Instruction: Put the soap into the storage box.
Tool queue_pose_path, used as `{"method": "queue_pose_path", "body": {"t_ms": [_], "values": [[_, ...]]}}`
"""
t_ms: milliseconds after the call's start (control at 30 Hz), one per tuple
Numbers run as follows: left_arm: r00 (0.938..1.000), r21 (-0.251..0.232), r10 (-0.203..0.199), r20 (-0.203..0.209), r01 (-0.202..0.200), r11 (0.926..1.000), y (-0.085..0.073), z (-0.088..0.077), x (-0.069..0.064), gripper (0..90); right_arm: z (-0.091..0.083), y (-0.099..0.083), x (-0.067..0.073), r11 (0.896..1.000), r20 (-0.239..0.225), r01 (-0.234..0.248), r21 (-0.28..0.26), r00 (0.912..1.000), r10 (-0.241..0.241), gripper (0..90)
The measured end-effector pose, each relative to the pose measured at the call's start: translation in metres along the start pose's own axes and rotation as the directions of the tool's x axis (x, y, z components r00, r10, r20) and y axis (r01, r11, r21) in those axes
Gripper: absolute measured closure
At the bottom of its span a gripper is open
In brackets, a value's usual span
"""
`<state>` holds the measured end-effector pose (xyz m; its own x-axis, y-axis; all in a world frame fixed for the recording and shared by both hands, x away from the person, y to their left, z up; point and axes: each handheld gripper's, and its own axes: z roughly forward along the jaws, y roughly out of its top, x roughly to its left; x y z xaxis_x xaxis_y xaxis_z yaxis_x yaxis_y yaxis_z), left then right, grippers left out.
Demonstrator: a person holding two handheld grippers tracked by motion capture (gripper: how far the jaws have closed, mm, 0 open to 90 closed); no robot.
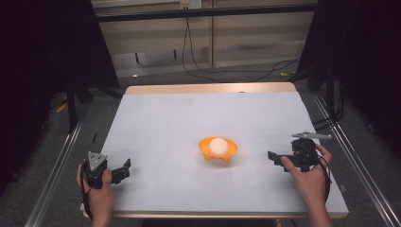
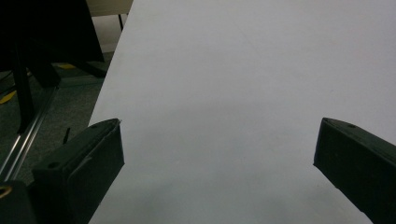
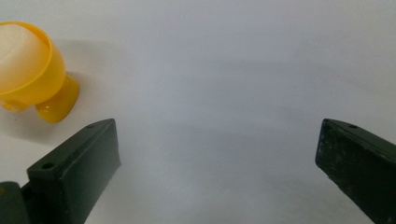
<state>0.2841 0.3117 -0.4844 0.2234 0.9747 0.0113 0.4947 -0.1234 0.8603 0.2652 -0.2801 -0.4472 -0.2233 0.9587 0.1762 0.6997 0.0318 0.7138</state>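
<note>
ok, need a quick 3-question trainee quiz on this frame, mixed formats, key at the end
1. True or false: the white ball sits inside the orange bowl.
2. Which tongs are nearer the bowl? A) left tongs B) right tongs
3. Fill in: both tongs have their jaws ____, with nothing between them.

Key: 1 true; 2 B, and the bowl also appears at the left edge of the right gripper view; 3 open, bare white table shows between the jaws in both gripper views.

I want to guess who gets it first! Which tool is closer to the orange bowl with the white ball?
The right tool. It sits nearer the orange bowl holding the white ball; the left tool is farther off.
</note>
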Motion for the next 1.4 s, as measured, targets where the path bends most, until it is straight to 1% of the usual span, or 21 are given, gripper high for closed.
{"method": "queue_pose_path", "body": {"t_ms": [67,133,167,200,367,400,567,767,800,867,1000,1133,1200,1233,1267,1367,1400], "values": [[1.0,0.0,0.003,0.0,-0.003,1.0,0.0,0.0,0.0,1.5,-0.003,-0.004,-0.007,1.0,0.004,-0.009,-0.006,1.0,0.009,0.0],[1.0,-0.001,-0.001,0.001,0.001,1.0,0.0,0.0,0.0,1.5,-0.005,-0.007,-0.012,1.0,0.009,-0.015,-0.007,0.9998,0.016,0.0],[1.0,0.003,0.004,0.003,-0.004,1.0,0.0,0.0,0.001,1.5,-0.006,-0.008,-0.014,1.0,0.012,-0.018,-0.008,0.9998,0.019,0.0],[1.0,0.001,0.003,0.004,-0.003,1.0,0.0,0.0,0.001,1.5,-0.006,-0.008,-0.014,1.0,0.012,-0.018,-0.008,0.9998,0.019,0.0],[1.0,-0.001,-0.001,0.005,0.001,1.0,0.0,-0.001,0.002,1.6,-0.011,-0.018,-0.028,0.999,0.026,-0.042,-0.017,0.9988,0.042,0.0],[1.0,0.0,-0.001,0.006,0.001,1.0,0.0,-0.001,0.002,1.6,-0.011,-0.018,-0.028,0.999,0.026,-0.042,-0.017,0.9988,0.042,0.0],[1.0,-0.004,-0.004,0.006,0.004,1.0,0.0,0.0,0.001,1.6,-0.013,-0.025,-0.038,0.998,0.032,-0.052,-0.028,0.9981,0.053,0.0],[1.0,-0.007,-0.005,0.005,0.005,1.0,0.0,-0.001,0.001,1.7,-0.015,-0.034,-0.048,0.998,0.04,-0.057,-0.023,0.9975,0.058,0.0],[1.0,-0.007,-0.005,0.005,0.005,1.0,0.0,-0.001,0.001,1.6,-0.016,-0.036,-0.051,0.998,0.047,-0.06,-0.024,0.997,0.061,0.0],[1.0,-0.008,-0.007,0.006,0.007,0.9999,0.0,-0.001,0.001,1.6,-0.017,-0.038,-0.052,0.998,0.051,-0.065,-0.024,0.9965,0.066,0.0],[0.9999,-0.009,-0.008,0.007,0.008,0.9999,0.0,-0.001,0.002,1.7,-0.021,-0.043,-0.059,0.997,0.058,-0.066,-0.036,0.996,0.068,0.0],[0.9997,-0.013,-0.02,0.015,0.02,0.9997,-0.001,-0.001,0.003,1.7,-0.025,-0.048,-0.066,0.996,0.059,-0.076,-0.047,0.9952,0.079,0.0],[0.9997,-0.014,-0.019,0.015,0.019,0.9997,-0.001,-0.001,0.003,1.7,-0.028,-0.051,-0.07,0.996,0.063,-0.08,-0.049,0.9946,0.083,0.0],[0.9998,-0.009,-0.012,0.013,0.012,0.9999,0.0,-0.002,0.003,1.8,-0.029,-0.052,-0.071,0.995,0.061,-0.083,-0.049,0.9944,0.086,0.0],[0.9997,-0.014,-0.019,0.015,0.02,0.9997,-0.001,-0.001,0.003,1.7,-0.03,-0.053,-0.073,0.995,0.065,-0.081,-0.052,0.9943,0.084,0.0],[0.9997,-0.014,-0.018,0.014,0.018,0.9997,-0.001,-0.001,0.003,1.7,-0.035,-0.056,-0.077,0.995,0.073,-0.087,-0.056,0.9932,0.091,0.0],[0.9998,-0.011,-0.012,0.015,0.012,0.9999,-0.001,-0.002,0.003,1.8,-0.036,-0.057,-0.078,0.994,0.071,-0.09,-0.056,0.9931,0.093,0.0]]}}
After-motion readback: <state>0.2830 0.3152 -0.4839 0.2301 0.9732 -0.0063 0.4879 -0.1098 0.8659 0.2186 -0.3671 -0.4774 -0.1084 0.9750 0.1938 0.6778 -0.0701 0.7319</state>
